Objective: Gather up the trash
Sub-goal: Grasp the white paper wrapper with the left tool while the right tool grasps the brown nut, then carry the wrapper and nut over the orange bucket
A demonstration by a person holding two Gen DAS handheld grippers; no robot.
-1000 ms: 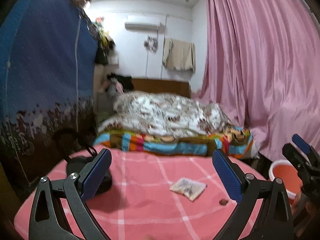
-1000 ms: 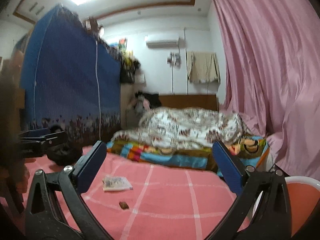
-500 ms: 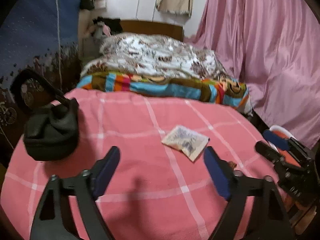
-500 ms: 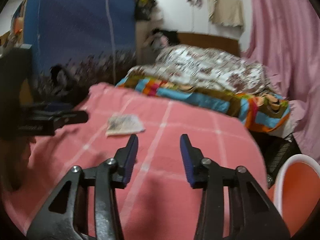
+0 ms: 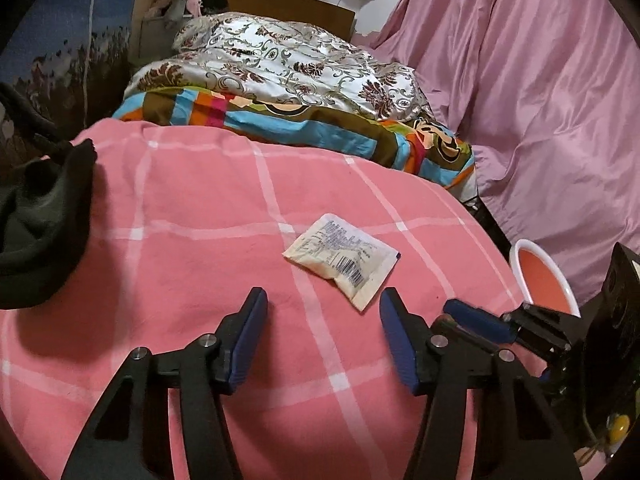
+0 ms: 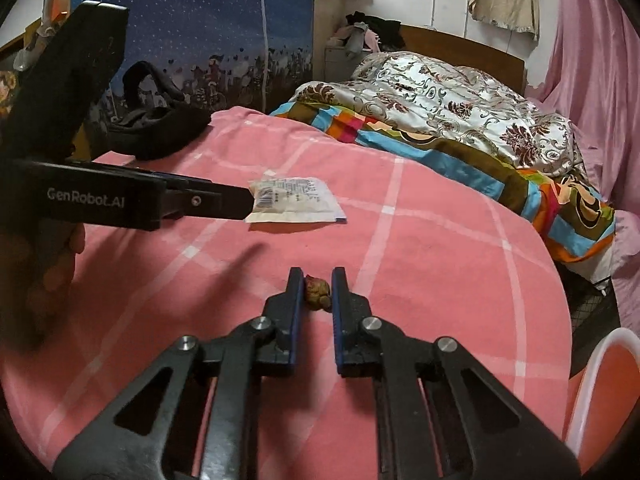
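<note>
Nearest, the right gripper (image 6: 316, 290) was closing around a small brown scrap (image 6: 317, 295) near the pink bed's (image 6: 440, 280) front edge, pads flanking it without clearly pressing. Farther in, the left gripper (image 5: 324, 320), half open and closing on nothing, stopped just short of the flat packet (image 5: 344, 258) mid-bed. This looked like the pickup step; next each needed to pinch, lift and carry to the orange bin (image 5: 544, 280) beside the bed's right edge.

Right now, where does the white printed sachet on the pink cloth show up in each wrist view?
Left wrist: sachet sits centre frame, just ahead of the left gripper, whose jaws are closing with nothing between them.
Right wrist: sachet lies upper left of centre, partly behind the left gripper's finger.
Shared landmark: the orange bin at the right edge.
</note>
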